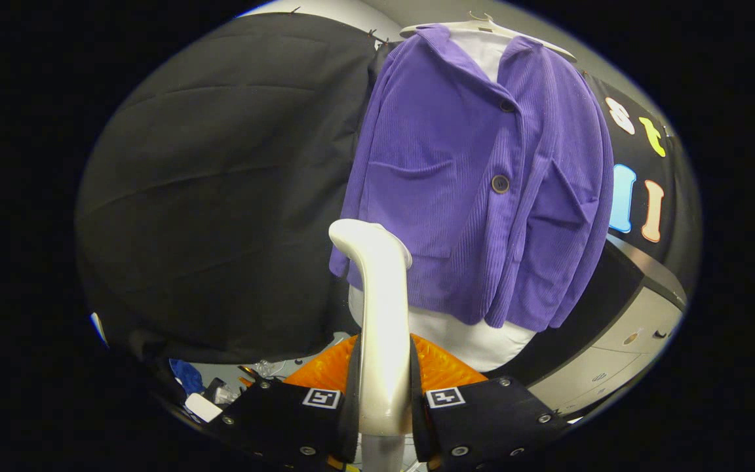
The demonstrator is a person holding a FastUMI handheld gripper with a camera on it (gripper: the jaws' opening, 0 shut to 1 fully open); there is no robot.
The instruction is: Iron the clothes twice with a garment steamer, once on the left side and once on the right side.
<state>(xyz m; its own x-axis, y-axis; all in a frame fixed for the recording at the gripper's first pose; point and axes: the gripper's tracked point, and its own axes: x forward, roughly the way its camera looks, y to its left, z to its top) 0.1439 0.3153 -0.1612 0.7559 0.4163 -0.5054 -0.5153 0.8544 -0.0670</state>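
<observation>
- Purple jacket (476, 177) hangs buttoned on a white hanger (489, 29) over a white undergarment (482, 341), beyond the fingers and against the black booth cloth (220, 190); hung free, so both front panels are open to steam.
- Garment steamer (381, 314): white handle runs upright between the fingers, head curved toward the jacket's lower hem on the side nearest the black cloth. Contact with fabric: cannot tell.
- Gripper (383, 393): fingers closed in on the handle from both sides, pressing it; narrow gap, filled by the handle.
- Judgement: grip low on the handle keeps the head aimed forward for a stroke along that panel.
</observation>
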